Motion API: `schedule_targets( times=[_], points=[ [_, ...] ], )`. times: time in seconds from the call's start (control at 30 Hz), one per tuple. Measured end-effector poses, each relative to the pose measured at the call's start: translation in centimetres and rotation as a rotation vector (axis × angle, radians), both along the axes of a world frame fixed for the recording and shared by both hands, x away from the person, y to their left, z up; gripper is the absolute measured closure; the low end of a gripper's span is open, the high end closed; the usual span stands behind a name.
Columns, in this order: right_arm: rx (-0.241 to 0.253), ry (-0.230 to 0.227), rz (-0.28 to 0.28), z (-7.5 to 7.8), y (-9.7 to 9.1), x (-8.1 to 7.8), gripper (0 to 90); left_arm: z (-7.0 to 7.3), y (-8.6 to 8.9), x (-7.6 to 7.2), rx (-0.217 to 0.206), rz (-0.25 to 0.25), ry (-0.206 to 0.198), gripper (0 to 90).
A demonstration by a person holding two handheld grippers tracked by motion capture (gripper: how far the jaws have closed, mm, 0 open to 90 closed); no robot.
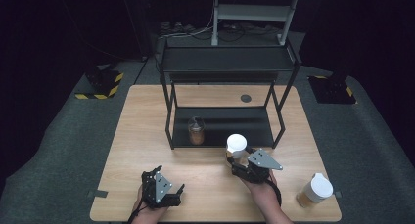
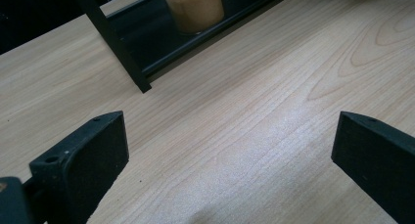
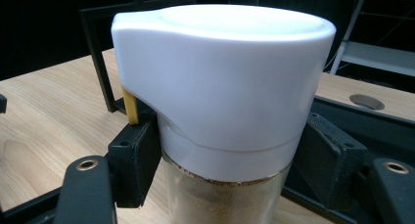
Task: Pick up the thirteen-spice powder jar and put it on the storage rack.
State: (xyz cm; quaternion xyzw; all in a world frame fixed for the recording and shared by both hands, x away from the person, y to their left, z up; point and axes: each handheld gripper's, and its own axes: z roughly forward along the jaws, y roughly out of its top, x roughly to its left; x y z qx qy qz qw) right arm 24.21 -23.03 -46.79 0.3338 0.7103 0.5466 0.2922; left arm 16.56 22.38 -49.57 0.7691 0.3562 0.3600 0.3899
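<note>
**Right hand's got the white-lidded jar, left one's just parked**

Starting on the left: the left gripper sits low over the near edge of the wooden table, hand wrapped around it from below, pointing forward toward the black shelf rack. In the left gripper view its jaws stand wide apart with nothing but bare wood between them. Up ahead of them, beyond the rack's front rail, there's a jar without a lid of brownish powder on the bottom shelf.

Moving right: the right gripper is angled forward and a bit left, forearm coming in from the bottom edge. Its jaws are clamped on the jar with the white lid, pads pressing the sides just below the lid, glass and tan powder showing underneath. The jar stands upright between them, right in front of the rack's lower shelf.

Well off to the right of that hand, another white-capped jar stands near the table's corner.
</note>
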Motion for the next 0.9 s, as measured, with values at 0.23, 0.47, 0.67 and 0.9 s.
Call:
schedule_targets(
  times=[0.23, 0.47, 0.67, 0.9],
  points=[
    [-0.001, 0.004, -0.002, 0.4, 0.8, 1.1, 30.0, 0.0, 0.1, 0.0, -0.003, -0.003, 0.001, 0.7],
    [0.000, 0.007, -0.008, 0.6, 1.5, 2.1, 30.0, 0.0, 0.2, 0.1, -0.011, -0.005, 0.003, 0.7],
    [0.007, 0.011, -0.013, 0.6, 2.1, 2.8, 30.0, 0.0, 0.3, 0.1, -0.014, -0.007, 0.005, 0.6],
    [0.009, 0.010, -0.022, 0.5, 2.7, 3.7, 30.0, 0.0, 0.4, 0.1, -0.017, -0.011, 0.006, 0.7]
  ],
)
